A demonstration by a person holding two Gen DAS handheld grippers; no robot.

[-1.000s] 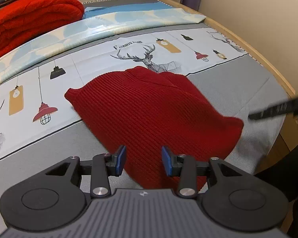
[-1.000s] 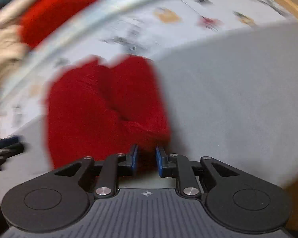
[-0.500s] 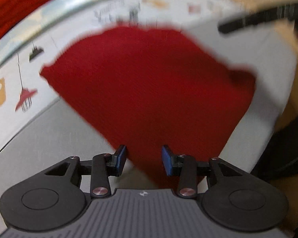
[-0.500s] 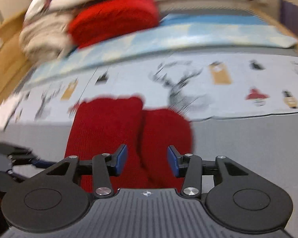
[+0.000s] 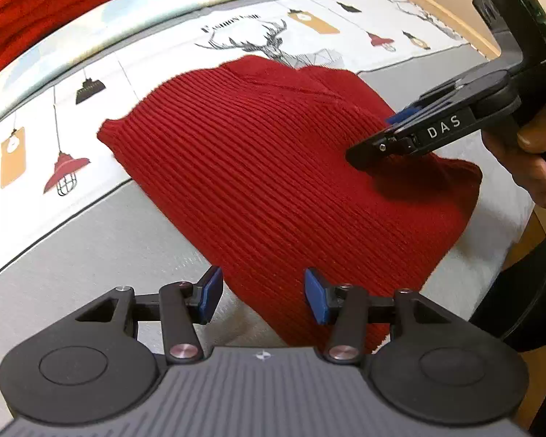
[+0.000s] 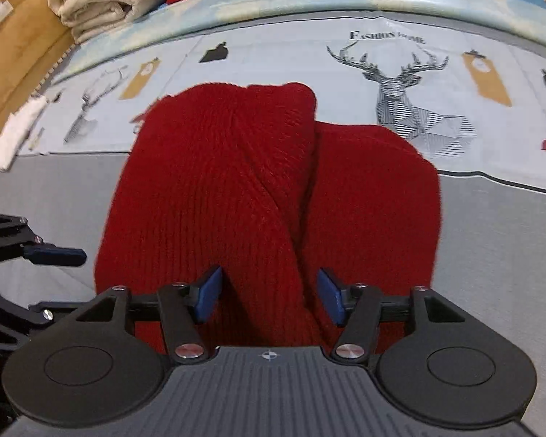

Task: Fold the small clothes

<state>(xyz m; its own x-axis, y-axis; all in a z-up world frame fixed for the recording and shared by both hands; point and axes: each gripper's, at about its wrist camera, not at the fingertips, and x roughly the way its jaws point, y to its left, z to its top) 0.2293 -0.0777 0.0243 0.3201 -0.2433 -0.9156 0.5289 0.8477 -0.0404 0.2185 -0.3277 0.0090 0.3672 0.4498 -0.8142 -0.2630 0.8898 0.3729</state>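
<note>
Two grippers angle steeply down over a red knit garment (image 5: 273,167) lying folded at the centre of the frame on a printed bedsheet (image 5: 236,36). The left gripper (image 5: 264,296), low centre, is opening its jaws around the garment's near corner, pads clear. The right gripper (image 6: 269,298), held by a hand (image 5: 527,160) at the right edge, is also opening, with knit between its pads.

"DAS" in white on right gripper (image 5: 400,127) side, "FASHION" plus a blurred word on bedsheet (image 6: 273,51) above deer print (image 6: 400,83)
</note>
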